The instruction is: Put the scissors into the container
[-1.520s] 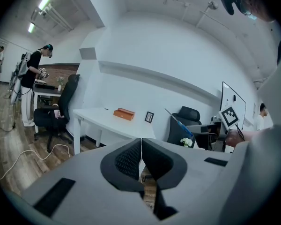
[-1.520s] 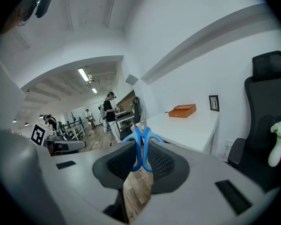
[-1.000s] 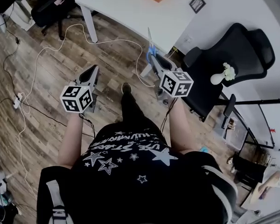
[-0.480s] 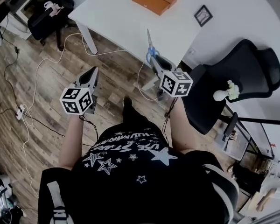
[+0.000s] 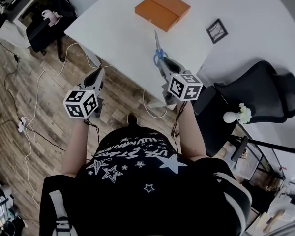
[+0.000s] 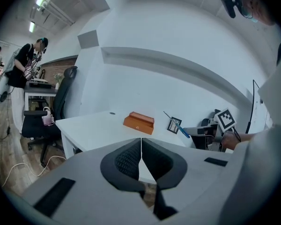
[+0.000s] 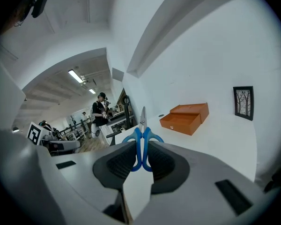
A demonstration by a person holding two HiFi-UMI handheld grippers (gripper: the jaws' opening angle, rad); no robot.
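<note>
Right gripper view shows right tool (image 7: 142, 150) pinching scissors (image 7: 143, 116) (left tool (image 6: 141, 144) pressed together).

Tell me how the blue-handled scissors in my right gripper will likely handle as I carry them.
Probably stiff: the scissors stand straight out of the right gripper, blades shut. They may pivot, since only the looped handles are clamped. The smooth plastic could slip if the grip loosens.

head view: high up, staring steeply down, table (image 5: 118, 38) at 12 o'clock | left gripper view: low, level, facing table from farther off | right gripper view: right at table edge | all share orange box (image 5: 162, 9)
</note>
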